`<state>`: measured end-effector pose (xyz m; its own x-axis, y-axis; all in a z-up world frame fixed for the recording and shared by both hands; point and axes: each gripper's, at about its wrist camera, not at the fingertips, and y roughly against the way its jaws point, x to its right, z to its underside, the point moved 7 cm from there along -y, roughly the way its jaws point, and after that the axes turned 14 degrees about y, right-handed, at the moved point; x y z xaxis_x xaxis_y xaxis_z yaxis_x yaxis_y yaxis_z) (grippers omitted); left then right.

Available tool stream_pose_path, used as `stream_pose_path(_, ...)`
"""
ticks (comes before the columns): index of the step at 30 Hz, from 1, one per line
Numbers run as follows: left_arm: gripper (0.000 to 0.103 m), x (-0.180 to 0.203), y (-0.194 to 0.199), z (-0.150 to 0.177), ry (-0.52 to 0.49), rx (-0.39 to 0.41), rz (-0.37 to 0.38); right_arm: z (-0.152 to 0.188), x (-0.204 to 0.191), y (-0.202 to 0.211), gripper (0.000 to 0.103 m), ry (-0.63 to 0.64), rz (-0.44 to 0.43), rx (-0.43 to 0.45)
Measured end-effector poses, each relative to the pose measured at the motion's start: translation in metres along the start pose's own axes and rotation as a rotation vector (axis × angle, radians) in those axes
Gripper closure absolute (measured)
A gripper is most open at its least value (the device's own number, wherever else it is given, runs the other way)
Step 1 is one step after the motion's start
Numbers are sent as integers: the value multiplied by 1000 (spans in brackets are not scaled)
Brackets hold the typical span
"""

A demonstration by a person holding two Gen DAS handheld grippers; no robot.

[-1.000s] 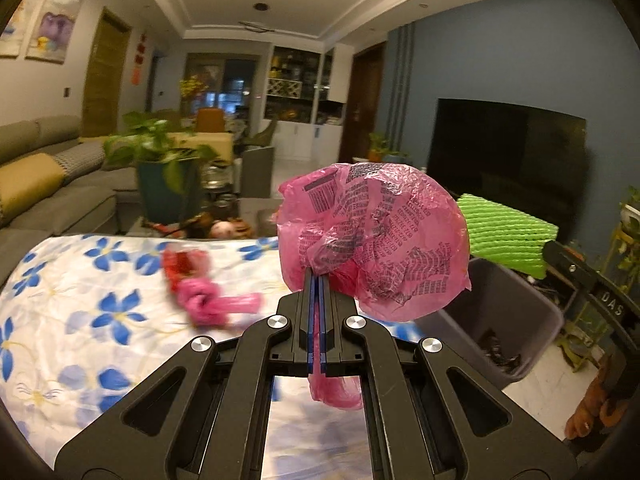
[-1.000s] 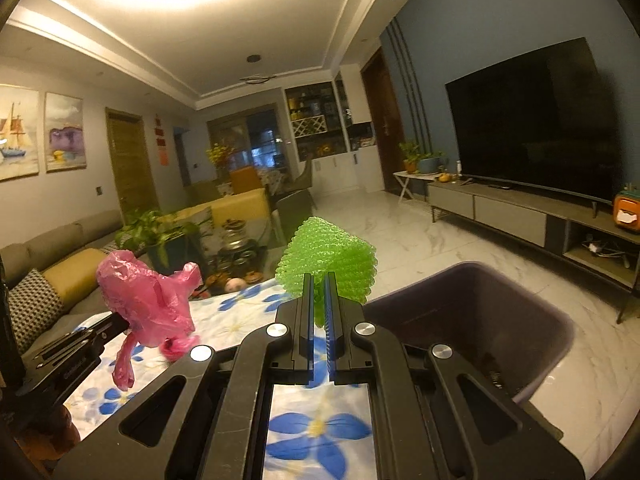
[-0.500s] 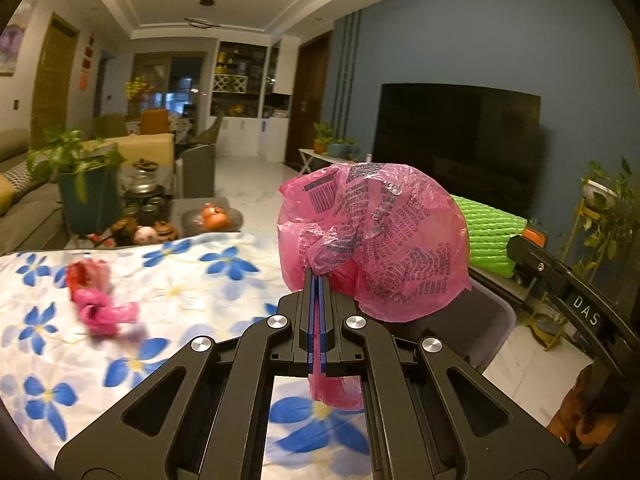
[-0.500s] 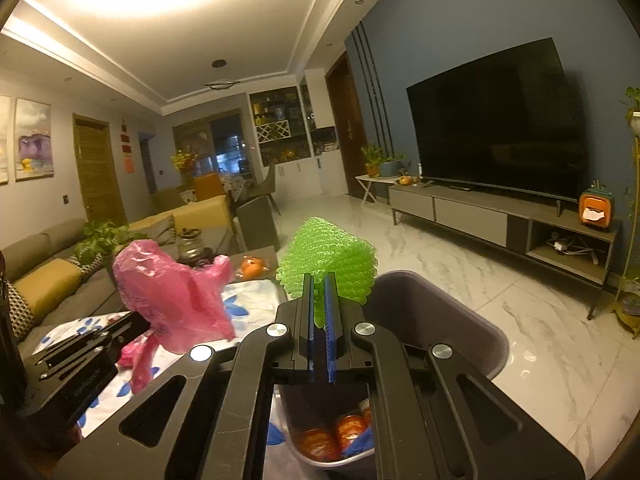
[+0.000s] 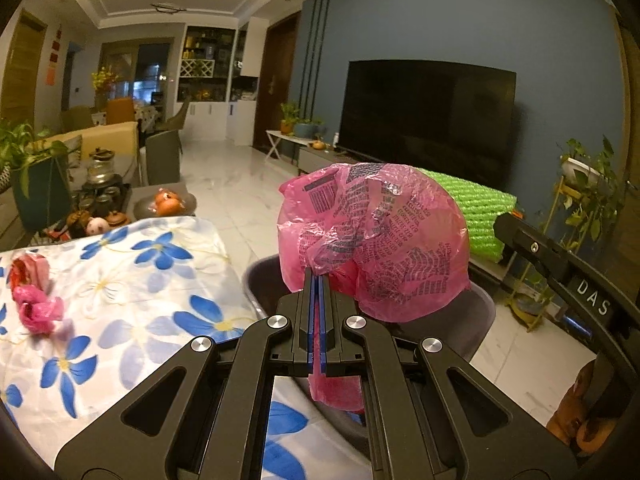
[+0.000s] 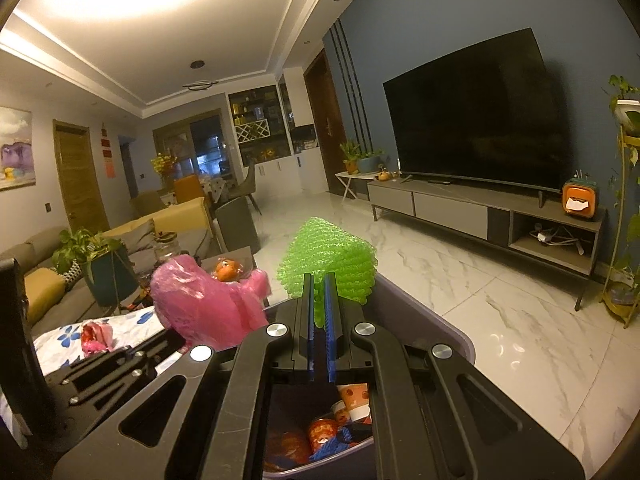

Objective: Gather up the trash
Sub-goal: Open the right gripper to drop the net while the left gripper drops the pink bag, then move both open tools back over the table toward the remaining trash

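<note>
Left gripper [image 5: 318, 280] clamped on crumpled pink plastic bag [image 5: 372, 236]; right gripper [image 6: 319, 280] clamped on green foam netting [image 6: 328, 260]. Grey plastic bin [image 6: 440, 320] below holds printed cups and wrappers [image 6: 336, 420].

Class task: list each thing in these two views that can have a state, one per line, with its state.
Left claw: shut on pink plastic bag.
Right claw: shut on green foam net.
Grey bin: open, trash inside.
Television: off.
Pink scraps: on tablecloth.
</note>
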<state>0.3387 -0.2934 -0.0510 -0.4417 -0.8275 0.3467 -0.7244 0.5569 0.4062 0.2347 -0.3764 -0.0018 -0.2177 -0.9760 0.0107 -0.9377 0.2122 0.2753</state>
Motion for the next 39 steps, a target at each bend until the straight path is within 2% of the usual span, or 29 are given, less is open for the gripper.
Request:
stream_pose_path(12,101,4,-26,16,4,-58,33,4,12,-15,98,-28,-11,-19)
stream_pose_path(14,96,1,-28,16,9,-61,37,4,11,-17,97,-28,-12,-22)
stream_pose_path(16,81,1,-27,17,10,-59,38,4,14,-20,97,-34,-16,-24)
stream_pose_path(17,75,0,-27,18,15,-60,44,5,15,-21,94,-41,-17,-27)
stream_pose_path(19,53,-2,-25,17,23,-48,43,7,19,-22,84,-49,-15,-32)
stream_pose_path(20,50,-4,-22,17,25,-33,35,7,21,-22,75,-50,-12,-33)
stream_pose_path(22,37,-10,-20,15,34,-18,22,8,23,-21,64,-56,-2,-30)
stream_pose_path(25,27,-20,-10,11,64,10,11,10,26,-20,57,-61,7,-34)
stream_pose_path(29,21,-31,4,7,76,48,-19,10,25,-16,46,-69,10,-33)
stream_pose_path(32,19,-44,18,8,72,75,-69,11,20,-12,36,-61,17,-26)
stream_pose_path(39,17,-95,64,15,125,137,-214,15,0,-8,25,-40,0,-28)
